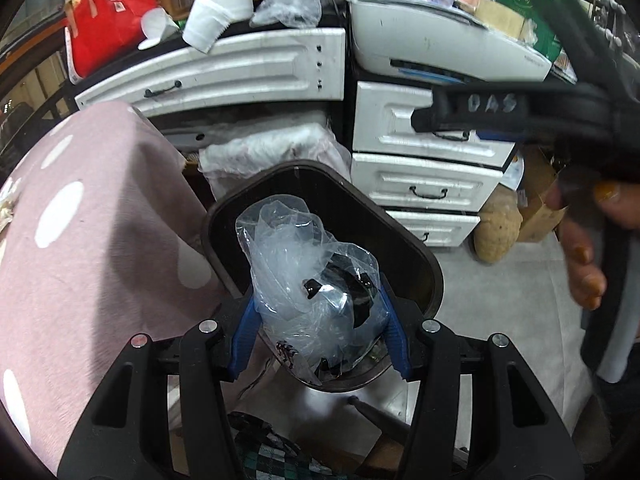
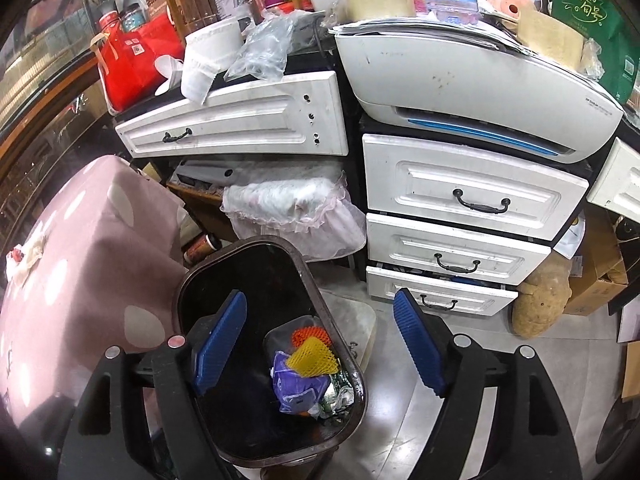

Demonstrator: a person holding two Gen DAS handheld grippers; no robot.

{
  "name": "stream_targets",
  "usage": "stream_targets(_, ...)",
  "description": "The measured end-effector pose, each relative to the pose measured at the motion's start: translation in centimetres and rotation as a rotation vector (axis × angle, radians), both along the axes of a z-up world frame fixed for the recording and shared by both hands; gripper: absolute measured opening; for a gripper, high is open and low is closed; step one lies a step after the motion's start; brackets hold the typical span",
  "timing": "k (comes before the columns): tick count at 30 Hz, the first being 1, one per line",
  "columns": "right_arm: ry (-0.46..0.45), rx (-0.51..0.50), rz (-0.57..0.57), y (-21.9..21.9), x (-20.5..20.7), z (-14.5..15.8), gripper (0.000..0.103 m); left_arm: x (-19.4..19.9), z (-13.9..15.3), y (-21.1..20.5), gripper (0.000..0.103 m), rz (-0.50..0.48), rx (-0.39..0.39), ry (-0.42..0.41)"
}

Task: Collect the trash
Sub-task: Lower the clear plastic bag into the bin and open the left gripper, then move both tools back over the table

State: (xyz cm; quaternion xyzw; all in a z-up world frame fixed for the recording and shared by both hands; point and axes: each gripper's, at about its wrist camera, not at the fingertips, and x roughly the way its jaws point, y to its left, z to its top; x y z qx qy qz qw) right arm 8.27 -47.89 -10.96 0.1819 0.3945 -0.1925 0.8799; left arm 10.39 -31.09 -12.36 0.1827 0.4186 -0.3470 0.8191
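The crumpled clear plastic bag (image 1: 308, 292) sits pinched between the blue pads (image 1: 244, 332) of your left gripper (image 1: 320, 332), and you hold it right above the mouth of the dark trash bin (image 1: 416, 240). The plastic bulges up past the fingertips, with something black showing inside it.

Your right gripper (image 2: 320, 344) hangs over the same trash bin (image 2: 188, 284) with its jaws spread wide and nothing between them; its left pad (image 2: 220, 340) is over the bin's opening, its right pad (image 2: 416, 340) over the floor beside it. At the bottom of the bin lie a yellow foam net (image 2: 314, 354), an orange net (image 2: 310, 334) and a purple wrapper (image 2: 296, 388).

In the left wrist view your right hand (image 1: 584, 248) shows at the right edge, wrapped around its black handle.

Just left of the bin is a pink surface with white dots (image 1: 80, 240). Behind the bin stands a white chest of drawers (image 2: 460, 240) with a white printer (image 2: 472, 88) on top, and beside it a loose drawer front (image 2: 240, 120) under white paper cups (image 2: 208, 60).
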Motion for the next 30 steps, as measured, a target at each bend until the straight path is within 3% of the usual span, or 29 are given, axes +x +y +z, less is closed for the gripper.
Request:
stream_targets(5, 0.003, 0.008, -0.006, -0.3, 0.0, -0.1, 0.075, 0.4, -0.8, -0.7, 0.056, -0.013, 0.001, 0.03)
stream_targets(8, 0.007, 0.018, -0.008, -0.4, 0.1, -0.3, 0.076, 0.5, -1.3, -1.2, 0.062, -0.025, 0.015, 0.03)
stream_targets(10, 0.008, 0.019, -0.006, -0.4, 0.1, -0.4, 0.076, 0.4, -1.7, -1.5, 0.078, -0.039, 0.027, 0.042)
stream_targets(12, 0.006, 0.02, -0.005, -0.4, 0.1, -0.4, 0.076, 0.4, -2.1, -1.6, 0.086, -0.032, 0.035, 0.037)
stream_targets(21, -0.001, 0.018, 0.014, -0.1, 0.2, -0.2, 0.078, 0.4, -2.7, -1.5, 0.091, -0.033, 0.054, 0.033)
stream_targets(30, -0.047, 0.017, 0.088, 1.2, 0.5, 0.9, 0.083, -0.9, 1.1, 0.9, 0.092, -0.032, -0.042, 0.014)
